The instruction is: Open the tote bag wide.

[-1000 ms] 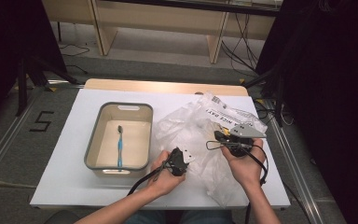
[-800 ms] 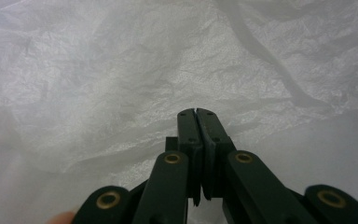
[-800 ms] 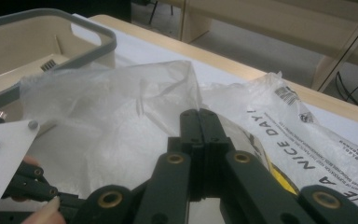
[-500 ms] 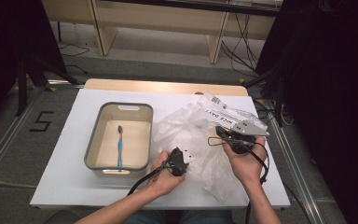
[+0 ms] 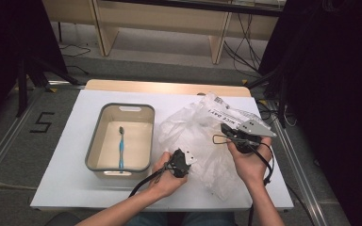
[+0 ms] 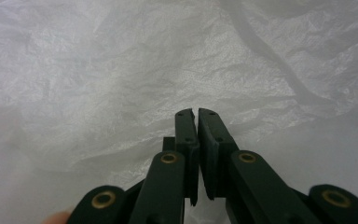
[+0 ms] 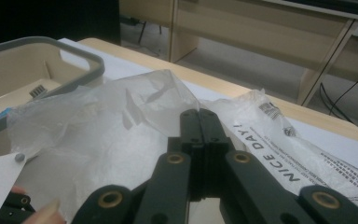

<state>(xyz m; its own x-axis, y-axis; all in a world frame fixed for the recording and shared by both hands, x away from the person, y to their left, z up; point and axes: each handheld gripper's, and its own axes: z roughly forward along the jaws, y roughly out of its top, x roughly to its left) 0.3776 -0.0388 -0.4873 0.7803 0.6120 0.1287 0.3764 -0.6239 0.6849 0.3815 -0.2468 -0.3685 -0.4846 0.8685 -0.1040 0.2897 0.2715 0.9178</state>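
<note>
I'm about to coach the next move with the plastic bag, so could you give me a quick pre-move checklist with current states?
1. Left gripper pinching bag film: cannot tell; jaws nearly closed, nothing seen between them.
2. Right gripper gripping plastic bag: cannot tell; jaws shut at the film.
3. Bag mouth open: not ok; crumpled flat.
4. Toothbrush reachable in bin: ok.
5. Bag clear of bin: ok.

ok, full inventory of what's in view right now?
plastic bag: one, clear, crumpled, printed black text, right half of table.
tub: one, beige with grey rim, left of the bag.
toothbrush: one, blue, lying inside the tub.
table: one, white top.
left tool: black, jaws nearly closed on a fold of the bag, in the left hand.
right tool: black, jaws shut on the bag, in the right hand.
</note>
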